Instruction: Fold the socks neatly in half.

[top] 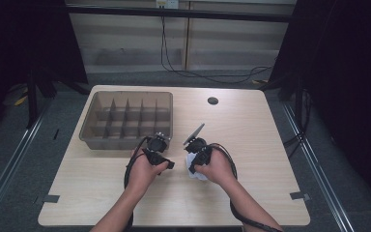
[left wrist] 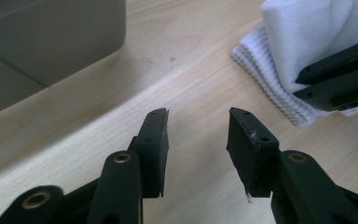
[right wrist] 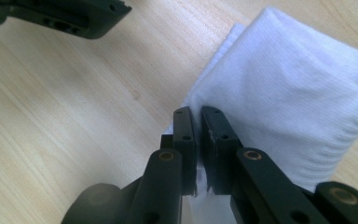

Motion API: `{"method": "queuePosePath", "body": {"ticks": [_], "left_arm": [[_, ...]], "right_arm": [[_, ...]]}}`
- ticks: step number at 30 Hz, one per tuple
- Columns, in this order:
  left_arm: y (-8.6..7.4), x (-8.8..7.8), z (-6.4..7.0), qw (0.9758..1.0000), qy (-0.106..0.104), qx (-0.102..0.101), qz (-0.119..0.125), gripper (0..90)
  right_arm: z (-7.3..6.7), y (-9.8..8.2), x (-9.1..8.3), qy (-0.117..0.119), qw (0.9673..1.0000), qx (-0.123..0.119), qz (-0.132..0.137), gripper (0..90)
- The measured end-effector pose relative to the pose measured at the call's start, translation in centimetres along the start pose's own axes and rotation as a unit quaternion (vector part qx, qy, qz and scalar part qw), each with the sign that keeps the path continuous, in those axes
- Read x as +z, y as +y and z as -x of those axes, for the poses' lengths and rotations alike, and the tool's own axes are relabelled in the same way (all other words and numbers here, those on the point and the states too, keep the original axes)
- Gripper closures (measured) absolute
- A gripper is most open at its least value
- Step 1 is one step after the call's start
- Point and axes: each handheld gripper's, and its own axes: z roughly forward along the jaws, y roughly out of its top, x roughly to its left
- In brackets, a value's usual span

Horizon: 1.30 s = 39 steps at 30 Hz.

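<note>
A folded white cloth [top: 196,174] lies on the wooden table [top: 256,145] under the right hand. In the right gripper view my right gripper [right wrist: 196,112] is shut on the near edge of the cloth [right wrist: 298,93], with a thin fold pinched between its pads. My left gripper [left wrist: 198,114] hovers low over bare wood just left of the cloth [left wrist: 303,42], open, with nothing between its jaws. From the high view the two grippers sit close together, left gripper [top: 168,165] beside right gripper [top: 192,163]. The right gripper's black jaw tips [left wrist: 340,79] show against the cloth in the left gripper view.
A grey tray [top: 89,129] with several divided compartments stands at the table's back left, just beyond the left hand; its wall [left wrist: 51,37] looms close in the left gripper view. A round cable hole [top: 212,101] sits at the back centre. Cables trail from both grippers.
</note>
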Motion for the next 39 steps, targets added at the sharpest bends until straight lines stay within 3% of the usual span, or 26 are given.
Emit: {"method": "queuePosePath", "body": {"ticks": [8,19,39], "left_arm": [[0.0,-0.2,-0.2,1.0000,-0.001,0.003,-0.002,57.2],[0.1,-0.2,0.1,1.0000,0.000,0.005,-0.002,57.2],[0.4,0.0,0.7,0.9999,-0.006,0.008,-0.004,57.6]], "right_arm": [[0.0,0.0,-0.2,0.008,0.9999,-0.005,0.002,77.9],[-0.8,0.4,-0.8,-0.014,0.9997,-0.020,-0.003,70.1],[-0.3,0.7,-3.8,-0.020,0.9997,-0.005,0.010,58.1]]}}
